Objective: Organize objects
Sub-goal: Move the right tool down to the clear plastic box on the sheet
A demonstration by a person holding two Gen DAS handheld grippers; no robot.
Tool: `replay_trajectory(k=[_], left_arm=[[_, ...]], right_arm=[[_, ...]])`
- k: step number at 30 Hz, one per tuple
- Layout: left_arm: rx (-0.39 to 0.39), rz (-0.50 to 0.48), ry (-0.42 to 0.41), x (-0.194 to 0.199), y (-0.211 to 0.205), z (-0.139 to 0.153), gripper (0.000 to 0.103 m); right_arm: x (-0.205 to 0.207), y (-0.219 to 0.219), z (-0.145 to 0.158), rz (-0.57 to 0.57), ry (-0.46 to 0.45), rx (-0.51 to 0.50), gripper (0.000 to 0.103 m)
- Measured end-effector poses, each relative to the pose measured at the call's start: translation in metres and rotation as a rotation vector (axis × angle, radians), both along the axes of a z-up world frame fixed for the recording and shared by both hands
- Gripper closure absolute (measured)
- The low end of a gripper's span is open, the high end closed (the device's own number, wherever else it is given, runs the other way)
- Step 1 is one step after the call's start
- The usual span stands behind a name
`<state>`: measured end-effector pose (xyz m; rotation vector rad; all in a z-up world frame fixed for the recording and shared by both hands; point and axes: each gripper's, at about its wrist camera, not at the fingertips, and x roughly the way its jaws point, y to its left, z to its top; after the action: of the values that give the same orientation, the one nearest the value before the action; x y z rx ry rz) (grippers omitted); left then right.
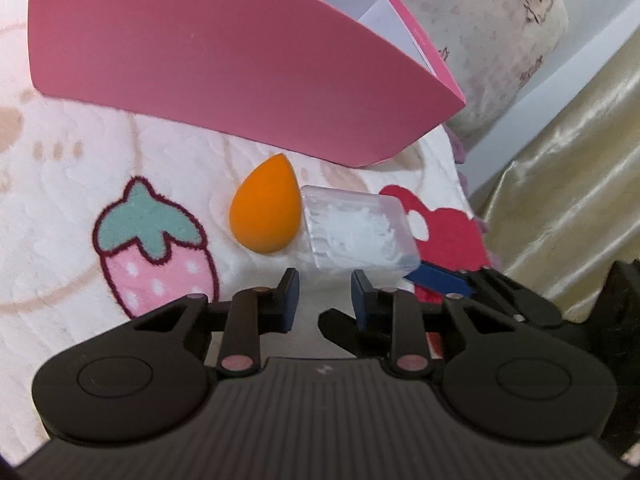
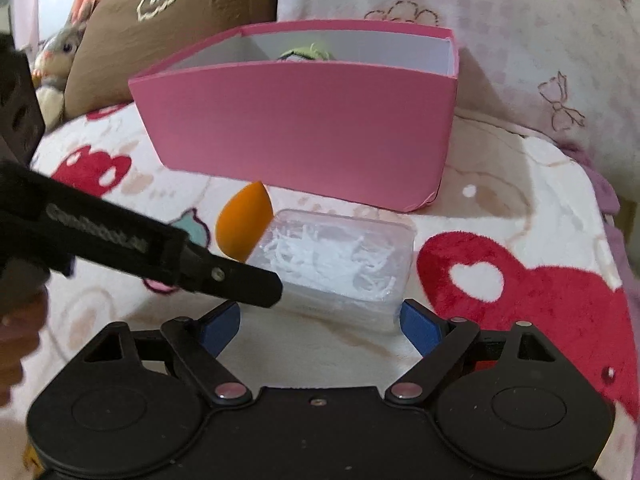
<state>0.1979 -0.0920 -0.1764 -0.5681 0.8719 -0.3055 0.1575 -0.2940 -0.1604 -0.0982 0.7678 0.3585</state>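
Clear plastic case (image 2: 332, 260) of white picks on the patterned blanket (image 2: 520, 208), orange sponge (image 2: 242, 226) touching its left side, pink box (image 2: 304, 128) behind, right gripper (image 2: 320, 322) jaws spread, flanking the case's near end, left gripper (image 1: 325, 294) jaws drawn in, empty.

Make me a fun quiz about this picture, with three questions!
1. True or false: the orange sponge is inside the pink box.
2. What lies right beside the sponge? A) a clear case of white bits B) a spoon C) a book
3. Fill the blank: the right gripper has its jaws ____.

Key: 1 false, it lies on the blanket in front of the box. 2 A. 3 open.
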Motion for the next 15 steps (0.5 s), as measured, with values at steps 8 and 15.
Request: replay_trajectory(k=[8,15], left_arm=[[-0.042,-0.055,0.083,-0.012,-0.004,0.005,0.077],[-0.010,-0.042,0.108,-0.014,-0.005,0.009,0.065]], right_arm=[[-0.015,-0.006,0.007,0.021,0.053,0.028,0.008],[-0.023,-0.011,0.003,0.022,0.112,0.089,0.007]])
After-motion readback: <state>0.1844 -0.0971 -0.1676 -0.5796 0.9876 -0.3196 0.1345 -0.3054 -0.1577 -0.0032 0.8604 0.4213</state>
